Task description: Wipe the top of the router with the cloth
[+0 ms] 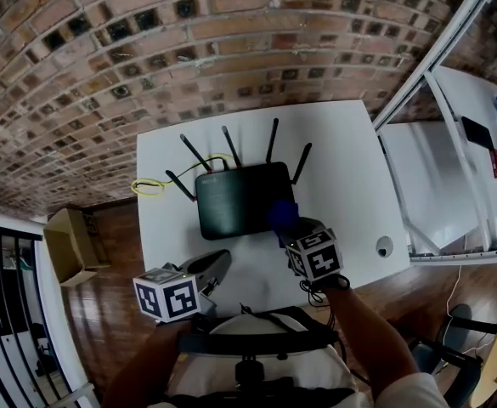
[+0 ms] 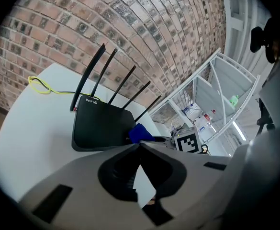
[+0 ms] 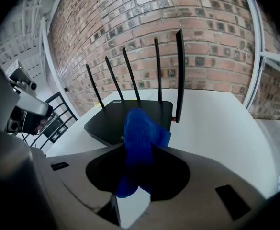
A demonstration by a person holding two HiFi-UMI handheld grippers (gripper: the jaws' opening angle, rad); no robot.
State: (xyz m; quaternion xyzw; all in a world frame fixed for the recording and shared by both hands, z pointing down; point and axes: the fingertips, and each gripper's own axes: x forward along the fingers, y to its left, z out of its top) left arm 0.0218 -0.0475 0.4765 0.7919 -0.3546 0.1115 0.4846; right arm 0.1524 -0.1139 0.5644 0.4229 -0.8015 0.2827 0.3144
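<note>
My right tongs [image 3: 139, 150] are clenched on a bunched blue cloth [image 3: 140, 128], its free end poking forward to meet the flat black router with upright antennas [image 1: 241, 198], which sits mid-way on the white worktop [image 1: 341, 143]. The cloth is at the router's near right corner, seemingly placed to begin a stroke. My left tongs [image 2: 139, 146] are closed and empty, kept low beside me, out of the way.
</note>
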